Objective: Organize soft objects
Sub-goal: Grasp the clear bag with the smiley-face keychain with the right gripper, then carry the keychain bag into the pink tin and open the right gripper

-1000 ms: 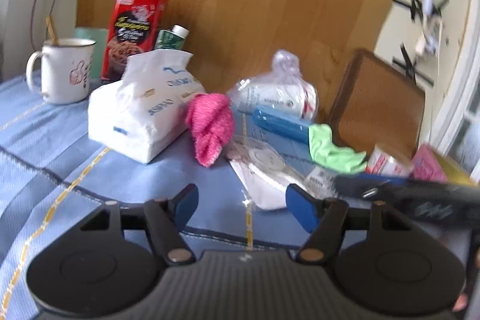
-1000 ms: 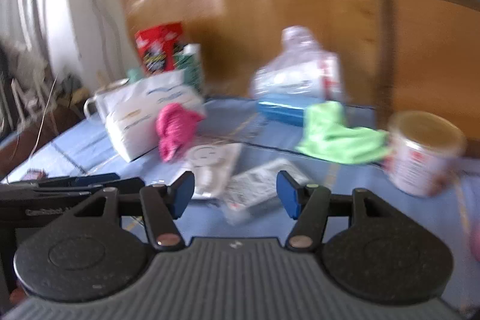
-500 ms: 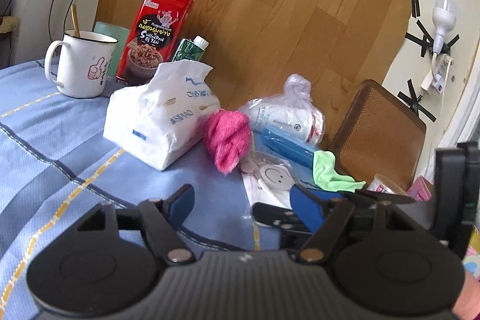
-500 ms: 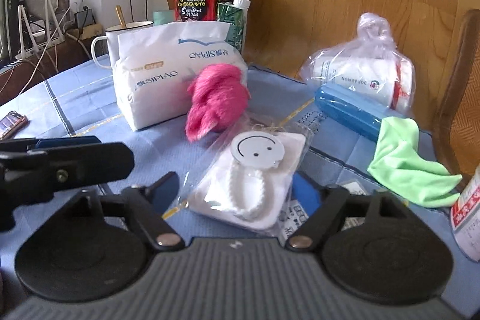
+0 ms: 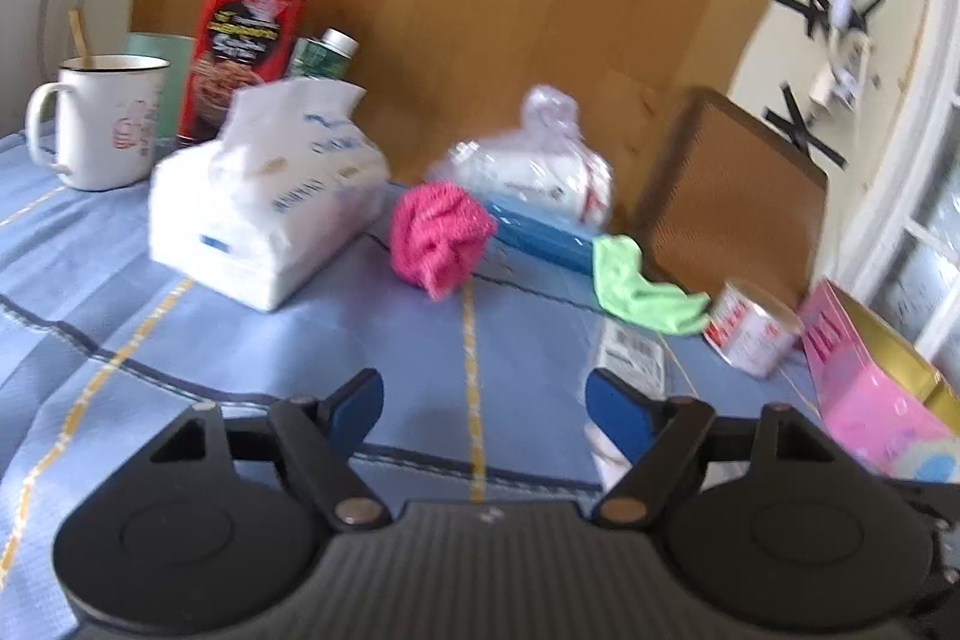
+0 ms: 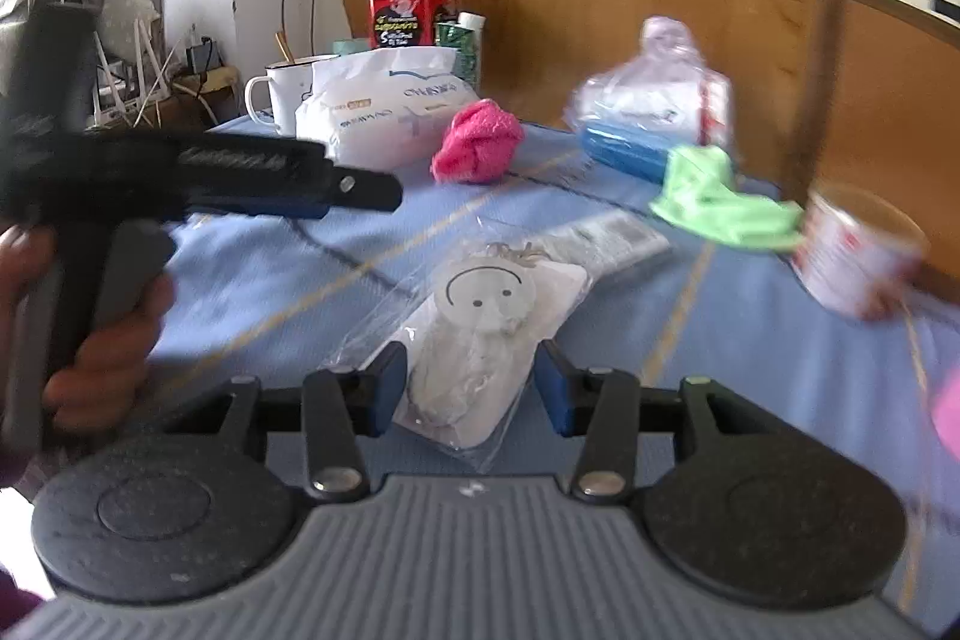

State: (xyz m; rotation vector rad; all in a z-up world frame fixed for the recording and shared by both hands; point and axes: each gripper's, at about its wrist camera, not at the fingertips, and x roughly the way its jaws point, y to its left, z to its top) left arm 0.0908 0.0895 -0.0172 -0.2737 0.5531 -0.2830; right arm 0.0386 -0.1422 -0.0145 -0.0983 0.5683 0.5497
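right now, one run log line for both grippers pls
left gripper: jaws opening, nothing between | right gripper: jaws closing, smiley pouch between them, pads not pressing yet | pink cloth: on tablecloth, untouched

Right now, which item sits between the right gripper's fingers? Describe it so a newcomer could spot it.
On the blue tablecloth, nearest the right gripper, whose jaws are closing around it, lies a clear plastic packet of white material. Its round smiley-face tag sets it apart from the barcoded packet behind.

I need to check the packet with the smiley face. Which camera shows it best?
The right wrist view: the smiley packet lies nearly whole between the closing right gripper jaws, which don't visibly press it. The left wrist view shows only a white scrap of it behind the left gripper's right finger.
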